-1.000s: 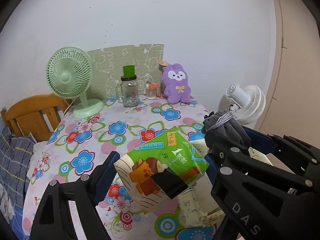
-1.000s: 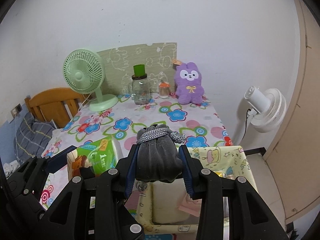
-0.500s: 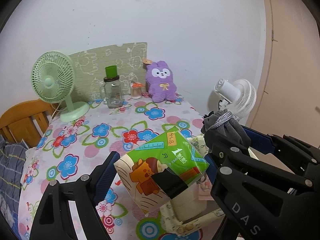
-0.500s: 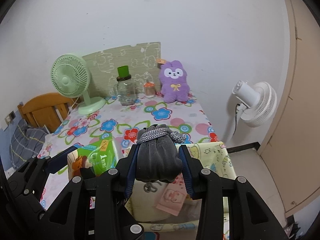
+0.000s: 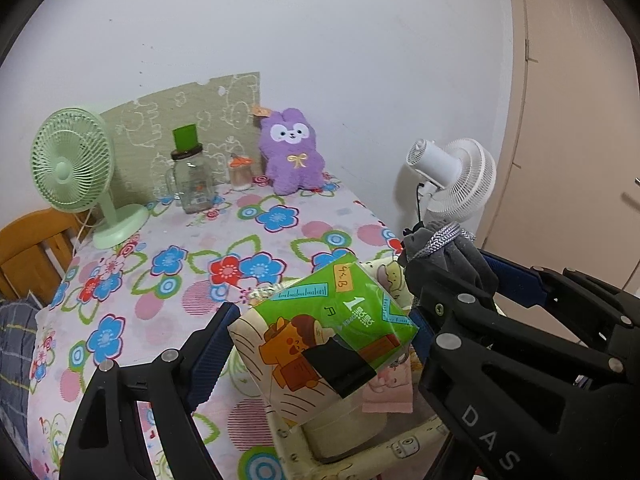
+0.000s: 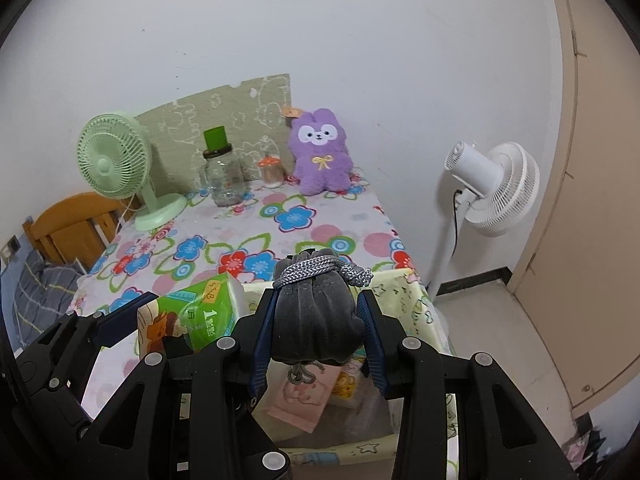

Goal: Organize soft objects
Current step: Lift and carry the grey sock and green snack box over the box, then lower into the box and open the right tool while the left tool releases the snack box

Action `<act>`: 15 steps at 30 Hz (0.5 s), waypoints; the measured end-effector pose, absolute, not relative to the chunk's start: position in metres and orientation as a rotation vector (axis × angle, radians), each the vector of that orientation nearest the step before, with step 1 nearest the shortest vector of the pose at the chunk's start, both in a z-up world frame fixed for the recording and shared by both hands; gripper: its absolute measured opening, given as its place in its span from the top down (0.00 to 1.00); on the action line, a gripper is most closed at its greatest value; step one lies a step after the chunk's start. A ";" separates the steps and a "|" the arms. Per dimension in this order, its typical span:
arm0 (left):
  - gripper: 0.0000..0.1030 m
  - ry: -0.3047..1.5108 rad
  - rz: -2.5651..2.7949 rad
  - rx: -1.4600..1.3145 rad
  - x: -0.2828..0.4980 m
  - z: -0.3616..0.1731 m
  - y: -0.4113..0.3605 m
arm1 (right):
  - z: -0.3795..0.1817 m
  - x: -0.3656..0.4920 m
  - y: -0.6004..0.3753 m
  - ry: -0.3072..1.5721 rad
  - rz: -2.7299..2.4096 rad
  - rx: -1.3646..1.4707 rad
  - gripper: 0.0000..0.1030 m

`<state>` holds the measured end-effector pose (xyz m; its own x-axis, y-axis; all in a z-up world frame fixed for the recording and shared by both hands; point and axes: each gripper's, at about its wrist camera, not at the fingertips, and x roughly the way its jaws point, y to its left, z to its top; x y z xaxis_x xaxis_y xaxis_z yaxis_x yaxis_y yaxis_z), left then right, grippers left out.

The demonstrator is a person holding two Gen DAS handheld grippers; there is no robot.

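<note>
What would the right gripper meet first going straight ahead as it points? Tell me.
Probably the flowered table top beyond the storage box's far rim. The right gripper, shut on the grey pouch, hangs above the box; depth is unclear.

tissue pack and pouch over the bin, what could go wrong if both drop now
The tissue pack in the left tongs hangs over the storage bin's left wall, so it may catch the rim and fall onto the table. The grey drawstring pouch in the right tongs hangs close beside it; the tongs could collide.

Even soft light, fisheye-warped edges
</note>
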<state>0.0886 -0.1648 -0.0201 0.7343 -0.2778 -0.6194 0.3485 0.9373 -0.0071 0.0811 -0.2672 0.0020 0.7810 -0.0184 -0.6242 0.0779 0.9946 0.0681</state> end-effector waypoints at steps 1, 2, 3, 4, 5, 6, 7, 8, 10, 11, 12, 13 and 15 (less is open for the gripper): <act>0.16 0.666 -0.349 0.115 0.089 -0.021 -0.167 | 0.000 0.082 -0.269 0.678 -0.057 0.096 0.58; 0.16 0.673 -0.355 0.118 0.090 -0.023 -0.170 | -0.001 0.083 -0.271 0.681 -0.060 0.098 0.58; 0.16 0.679 -0.360 0.120 0.091 -0.025 -0.172 | -0.003 0.084 -0.274 0.687 -0.065 0.101 0.58; 0.16 0.684 -0.364 0.123 0.092 -0.027 -0.175 | -0.005 0.085 -0.276 0.692 -0.069 0.104 0.58; 0.16 0.690 -0.369 0.125 0.093 -0.028 -0.177 | -0.007 0.085 -0.278 0.697 -0.073 0.108 0.58; 0.16 0.694 -0.373 0.127 0.093 -0.030 -0.179 | -0.009 0.086 -0.280 0.702 -0.078 0.111 0.58; 0.16 0.699 -0.378 0.128 0.094 -0.031 -0.182 | -0.010 0.086 -0.282 0.706 -0.081 0.113 0.58; 0.16 0.704 -0.383 0.130 0.095 -0.033 -0.184 | -0.012 0.087 -0.284 0.711 -0.087 0.115 0.58; 0.15 0.714 -0.391 0.134 0.097 -0.036 -0.187 | -0.015 0.088 -0.288 0.719 -0.094 0.119 0.58; 0.15 0.718 -0.394 0.136 0.098 -0.038 -0.189 | -0.017 0.088 -0.290 0.724 -0.098 0.122 0.58; 0.15 0.722 -0.397 0.137 0.099 -0.039 -0.190 | -0.019 0.089 -0.291 0.728 -0.102 0.124 0.58; 0.15 0.724 -0.400 0.138 0.100 -0.041 -0.192 | -0.021 0.090 -0.293 0.731 -0.106 0.126 0.58; 0.14 0.732 -0.404 0.144 0.102 -0.044 -0.195 | -0.024 0.091 -0.296 0.738 -0.111 0.128 0.58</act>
